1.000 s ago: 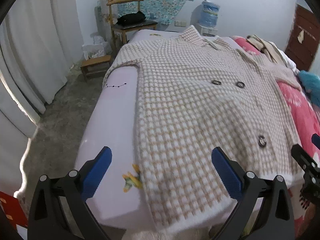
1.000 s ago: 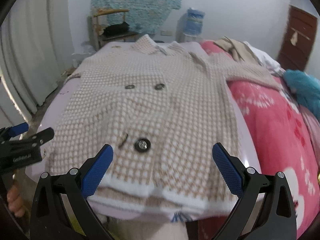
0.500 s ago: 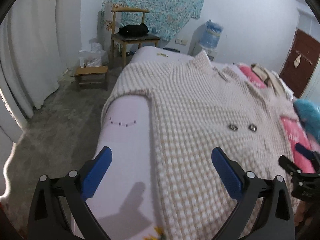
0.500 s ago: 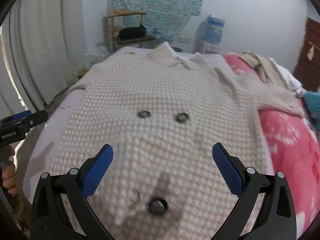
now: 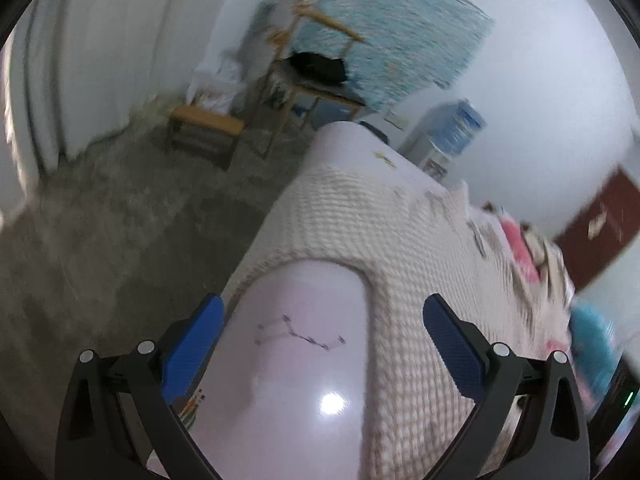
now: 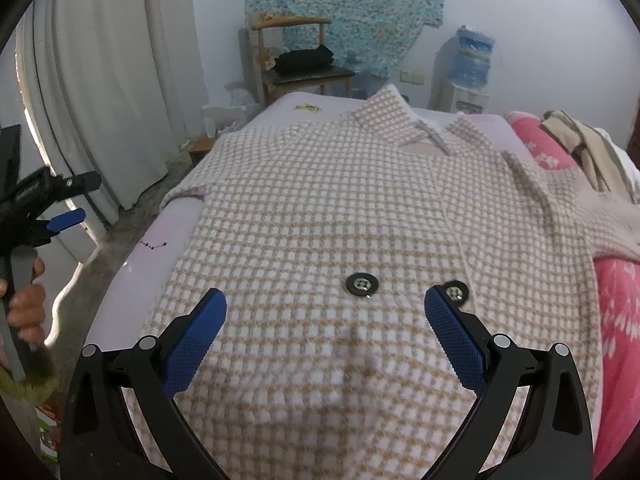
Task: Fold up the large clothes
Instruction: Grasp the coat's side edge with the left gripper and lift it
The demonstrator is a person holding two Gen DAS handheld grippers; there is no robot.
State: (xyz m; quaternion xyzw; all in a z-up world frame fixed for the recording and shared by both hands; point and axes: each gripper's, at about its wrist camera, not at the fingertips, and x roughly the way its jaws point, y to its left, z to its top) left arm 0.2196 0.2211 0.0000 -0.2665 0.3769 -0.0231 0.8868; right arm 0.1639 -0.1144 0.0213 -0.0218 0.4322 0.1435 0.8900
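A beige and white checked knitted coat with black round buttons lies spread flat, front up, on the pale lilac bed sheet, its right sleeve reaching onto a pink flowered blanket. The right tool hovers wide open and empty over the coat's lower front. The left tool, also wide open and holding nothing, hangs above the bare sheet beside the coat's left sleeve.
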